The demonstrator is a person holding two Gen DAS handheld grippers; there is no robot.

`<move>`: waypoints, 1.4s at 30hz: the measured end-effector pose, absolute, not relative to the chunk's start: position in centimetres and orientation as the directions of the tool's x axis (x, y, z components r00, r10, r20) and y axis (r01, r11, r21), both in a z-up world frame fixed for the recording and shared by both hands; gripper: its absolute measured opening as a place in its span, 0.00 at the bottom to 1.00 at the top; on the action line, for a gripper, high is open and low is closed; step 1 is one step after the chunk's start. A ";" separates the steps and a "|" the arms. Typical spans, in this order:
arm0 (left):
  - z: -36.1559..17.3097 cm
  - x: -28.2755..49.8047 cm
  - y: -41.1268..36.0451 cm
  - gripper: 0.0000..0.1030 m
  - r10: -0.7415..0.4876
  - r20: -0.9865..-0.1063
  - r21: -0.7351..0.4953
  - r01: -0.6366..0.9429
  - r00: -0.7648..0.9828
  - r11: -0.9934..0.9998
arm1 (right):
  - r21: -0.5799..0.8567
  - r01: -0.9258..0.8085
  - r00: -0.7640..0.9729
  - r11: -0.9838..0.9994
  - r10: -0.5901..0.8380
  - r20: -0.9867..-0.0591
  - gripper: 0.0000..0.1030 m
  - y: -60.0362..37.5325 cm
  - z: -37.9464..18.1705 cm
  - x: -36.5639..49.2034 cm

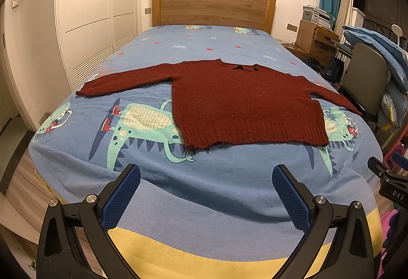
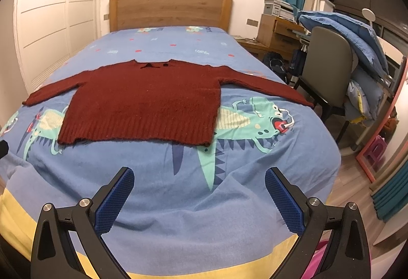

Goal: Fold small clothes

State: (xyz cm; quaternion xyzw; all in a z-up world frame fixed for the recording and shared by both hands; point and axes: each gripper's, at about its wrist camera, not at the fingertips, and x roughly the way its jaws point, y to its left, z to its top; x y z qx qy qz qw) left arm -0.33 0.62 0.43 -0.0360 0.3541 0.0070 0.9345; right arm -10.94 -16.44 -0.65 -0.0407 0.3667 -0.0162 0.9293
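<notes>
My 2 claws, left gripper [image 1: 206,177] and right gripper [image 2: 199,179], gape wide, holding nothing. The maroon sweater [image 1: 244,105] lies flat on the bed [image 1: 204,192], sleeves spread.

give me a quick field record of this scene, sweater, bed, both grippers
sweater: dark red knit, spread flat, unfolded, both sleeves stretched out sideways, hem toward the cameras, collar toward the headboard
bed: blue dinosaur-print sheet with a yellow band at the near edge
headboard: wooden, at the far end
left gripper: open, over the near sheet, short of the hem, holding nothing
right gripper: open, over the near sheet, short of the hem, holding nothing
chair: to the right of the bed, bedding piled behind it
fold progress: not started
</notes>
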 end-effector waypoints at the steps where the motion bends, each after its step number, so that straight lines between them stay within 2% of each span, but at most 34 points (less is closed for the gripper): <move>1: 0.4 -0.3 0.6 0.99 -0.013 -0.662 -0.063 -0.038 0.749 0.997 | -0.088 -0.001 0.730 0.996 -0.060 -0.681 0.99 -16.4 -0.6 -10.9; 42: 1.4 1.0 0.8 0.99 0.010 -0.640 -0.063 -0.066 0.768 0.996 | -0.073 -0.020 0.725 0.997 -0.036 -0.688 0.99 -16.7 0.1 -9.3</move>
